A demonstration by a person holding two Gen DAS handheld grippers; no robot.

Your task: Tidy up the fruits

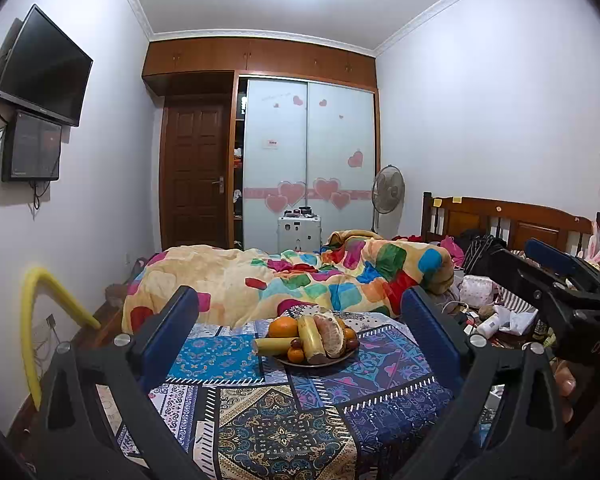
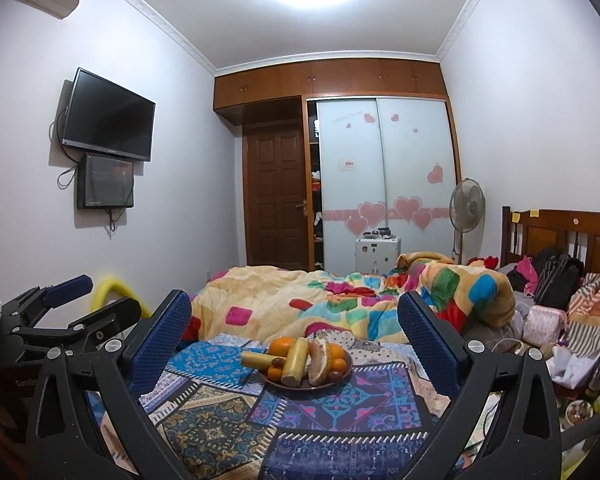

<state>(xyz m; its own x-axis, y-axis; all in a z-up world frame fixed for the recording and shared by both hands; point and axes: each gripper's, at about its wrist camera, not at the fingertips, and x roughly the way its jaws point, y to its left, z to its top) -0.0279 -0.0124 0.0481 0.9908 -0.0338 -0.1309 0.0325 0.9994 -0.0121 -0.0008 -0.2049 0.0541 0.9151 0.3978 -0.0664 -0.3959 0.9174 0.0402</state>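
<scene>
A round plate (image 1: 320, 363) (image 2: 340, 378) of fruit stands on a patterned blue cloth (image 1: 284, 412) (image 2: 300, 424). It holds an orange (image 1: 283, 327) (image 2: 281, 346), two bananas (image 1: 314, 339) (image 2: 294, 362), a peeled pomelo piece (image 1: 332, 334) (image 2: 320, 364), small tangerines and dark round fruits. My left gripper (image 1: 300, 320) stands open well short of the plate, nothing between its blue pads. My right gripper (image 2: 296, 320) is likewise open and empty, level with the left one, which shows at the left of the right wrist view (image 2: 84, 304).
Behind the cloth lies a rumpled, colourful blanket (image 1: 300, 280) on a bed with a wooden headboard (image 1: 508, 220). Bags and clutter (image 1: 496, 312) pile up at the right. A yellow foam tube (image 1: 32, 320) stands left. A TV (image 1: 44, 68), door and wardrobe are farther off.
</scene>
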